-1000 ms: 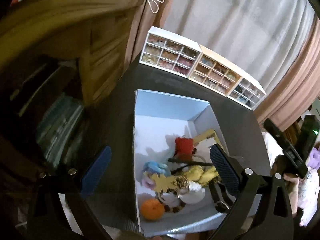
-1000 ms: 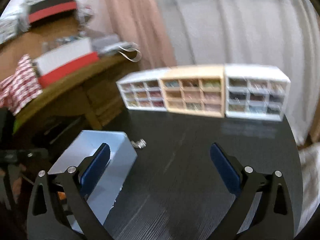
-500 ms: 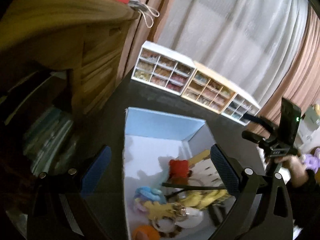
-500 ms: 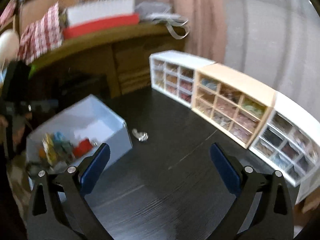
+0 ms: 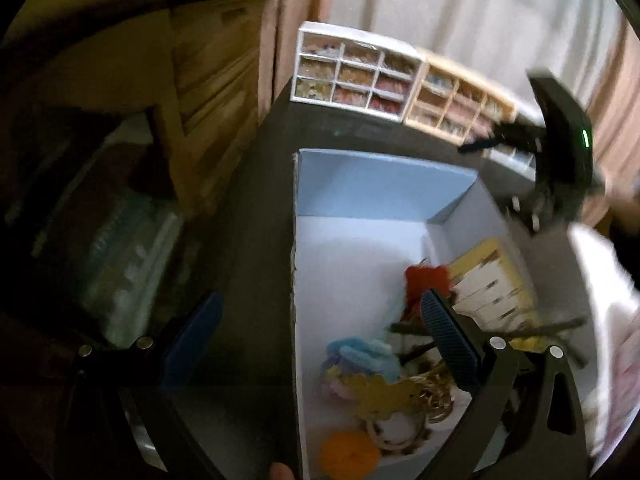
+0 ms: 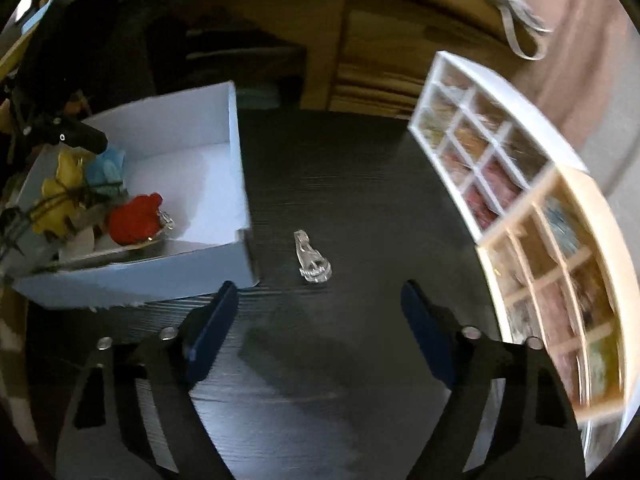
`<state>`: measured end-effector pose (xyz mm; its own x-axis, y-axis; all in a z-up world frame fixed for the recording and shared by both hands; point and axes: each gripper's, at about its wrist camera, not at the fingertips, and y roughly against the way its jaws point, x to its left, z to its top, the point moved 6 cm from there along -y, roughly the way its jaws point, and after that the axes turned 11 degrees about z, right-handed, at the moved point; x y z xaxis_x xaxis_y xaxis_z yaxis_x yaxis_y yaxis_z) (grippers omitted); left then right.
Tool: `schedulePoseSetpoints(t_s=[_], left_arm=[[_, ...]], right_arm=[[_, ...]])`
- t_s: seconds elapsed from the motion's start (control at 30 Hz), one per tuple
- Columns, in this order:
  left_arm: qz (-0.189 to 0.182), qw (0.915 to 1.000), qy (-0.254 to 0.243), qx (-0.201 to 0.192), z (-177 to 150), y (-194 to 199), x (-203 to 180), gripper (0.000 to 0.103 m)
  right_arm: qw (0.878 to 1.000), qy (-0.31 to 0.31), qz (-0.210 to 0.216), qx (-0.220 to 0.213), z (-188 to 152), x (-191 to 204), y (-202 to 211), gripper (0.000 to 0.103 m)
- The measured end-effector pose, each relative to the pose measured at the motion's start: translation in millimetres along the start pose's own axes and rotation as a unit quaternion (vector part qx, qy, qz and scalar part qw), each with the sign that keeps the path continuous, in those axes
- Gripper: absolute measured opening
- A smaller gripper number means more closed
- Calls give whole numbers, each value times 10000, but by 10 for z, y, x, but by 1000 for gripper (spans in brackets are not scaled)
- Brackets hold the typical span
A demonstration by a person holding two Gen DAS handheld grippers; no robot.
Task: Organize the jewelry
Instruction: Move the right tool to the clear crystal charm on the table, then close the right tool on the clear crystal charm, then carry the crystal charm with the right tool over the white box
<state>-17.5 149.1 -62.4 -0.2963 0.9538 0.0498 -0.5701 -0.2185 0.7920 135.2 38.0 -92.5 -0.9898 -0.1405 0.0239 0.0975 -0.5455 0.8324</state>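
A clear plastic hair clip lies on the black table just right of the open light-blue box. My right gripper is open and empty, a short way in front of the clip. The box holds several jewelry pieces: a red one, a blue fluffy one, a gold charm and an orange ball. My left gripper is open and empty, straddling the box's left wall. The right gripper also shows in the left wrist view.
White and beige drawer organizers stand along the table's far edge; they also show in the left wrist view. A wooden desk stands to the left of the table. Curtains hang behind.
My right gripper has swung left and down toward the clip beside the box. My left gripper has moved closer over the box's left wall.
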Motion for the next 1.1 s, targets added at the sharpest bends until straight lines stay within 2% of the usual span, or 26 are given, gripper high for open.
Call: schedulePoseSetpoints(t_s=[0.07, 0.13, 0.27, 0.33, 0.4, 0.47, 0.5, 0.77, 1.1], left_arm=[[2, 10000, -18, 9, -21, -10, -9, 99], [-96, 9997, 148, 178, -36, -51, 32, 99], [-414, 9959, 719, 363, -57, -103, 168, 99], [-552, 9928, 956, 467, -72, -134, 208, 99], [-598, 9919, 1016, 481, -70, -146, 215, 99], [-585, 9923, 983, 478, -64, -148, 207, 99], [-573, 9926, 957, 472, -60, -144, 197, 99], [-445, 9944, 881, 379, -47, -136, 197, 99], [-241, 9964, 805, 115, -7, -83, 181, 99]], right_arm=[[9997, 123, 173, 149, 22, -42, -105, 60], [9991, 243, 279, 227, 38, -78, -196, 59], [9986, 225, 446, 167, 78, -167, -303, 46], [9980, 109, 614, 69, 92, -229, -312, 45], [9972, -36, 742, -4, 98, -249, -302, 39], [9968, -79, 790, -59, 86, -248, -300, 23], [9969, -63, 783, -78, 97, -243, -295, 21], [9988, -53, 476, -84, 143, -218, -258, 20], [9989, 0, -78, -462, 426, 70, 414, 20]])
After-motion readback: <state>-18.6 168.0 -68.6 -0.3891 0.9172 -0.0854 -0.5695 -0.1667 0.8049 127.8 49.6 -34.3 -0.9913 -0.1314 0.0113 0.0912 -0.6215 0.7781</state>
